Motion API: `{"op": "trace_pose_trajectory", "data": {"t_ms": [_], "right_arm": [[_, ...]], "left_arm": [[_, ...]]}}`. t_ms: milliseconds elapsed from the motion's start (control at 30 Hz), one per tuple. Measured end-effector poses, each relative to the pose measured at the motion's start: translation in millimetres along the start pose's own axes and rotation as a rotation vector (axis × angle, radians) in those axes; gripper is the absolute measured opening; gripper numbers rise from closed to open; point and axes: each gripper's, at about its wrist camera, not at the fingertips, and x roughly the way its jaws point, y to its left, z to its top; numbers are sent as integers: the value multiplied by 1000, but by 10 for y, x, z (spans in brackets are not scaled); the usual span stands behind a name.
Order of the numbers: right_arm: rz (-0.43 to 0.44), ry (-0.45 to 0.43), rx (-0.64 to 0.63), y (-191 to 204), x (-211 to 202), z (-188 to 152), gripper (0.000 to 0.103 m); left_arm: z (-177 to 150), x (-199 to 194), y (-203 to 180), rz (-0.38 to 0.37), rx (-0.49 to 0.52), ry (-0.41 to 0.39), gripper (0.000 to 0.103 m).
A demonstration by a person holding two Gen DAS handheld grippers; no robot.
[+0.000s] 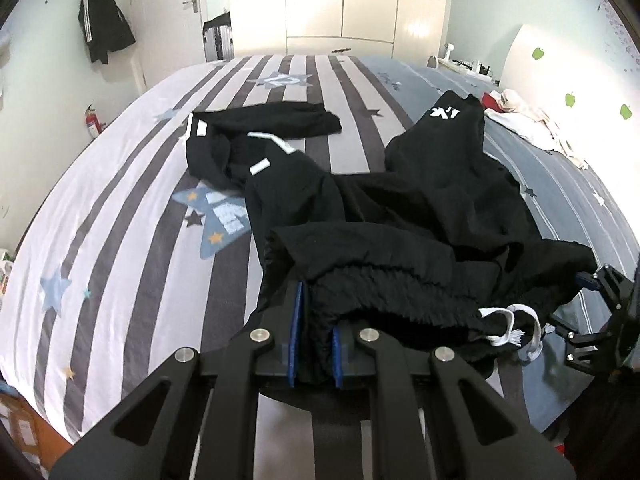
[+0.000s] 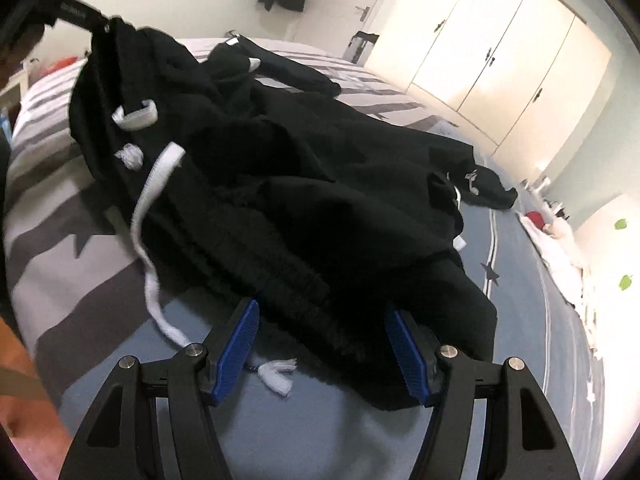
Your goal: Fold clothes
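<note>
In your left wrist view, your left gripper [image 1: 316, 340] has its jaws pinching the gathered waistband of the black trousers [image 1: 400, 216], which sprawl crumpled across the striped bed [image 1: 132, 184]. The white drawstring [image 1: 508, 328] dangles just right of the jaws, and your right gripper [image 1: 576, 344] shows at the right edge.

In your right wrist view, your right gripper [image 2: 322, 344] has its jaws spread wide on either side of the trousers' [image 2: 304, 184] waistband edge, not closed on it. The drawstring [image 2: 150, 216] trails down the left side onto the bed [image 2: 60, 280].
</note>
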Motion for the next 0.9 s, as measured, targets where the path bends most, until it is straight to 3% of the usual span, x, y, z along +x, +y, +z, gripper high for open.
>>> {"op": "trace_pose_trajectory", "data": {"t_ms": [167, 300, 400, 500, 567, 733, 900], "right_arm": [[-8, 24, -36, 31, 189, 14, 62], [-12, 4, 82, -166, 283, 79, 57], [14, 10, 269, -472, 360, 135, 41], [35, 30, 335, -564, 489, 176, 31], [62, 44, 368, -566, 553, 197, 3], [137, 27, 517, -697, 348, 162, 3], [101, -71, 565, -904, -373, 187, 3]], "left_arm": [[17, 13, 13, -1, -2, 3, 10], [7, 24, 28, -2, -6, 6, 10], [-32, 43, 45, -11, -15, 18, 10], [-60, 60, 36, -10, -18, 23, 10], [-73, 69, 20, -15, -16, 28, 10], [-76, -18, 3, -22, -11, 10, 10], [-50, -293, -104, -54, 11, -32, 10]]}}
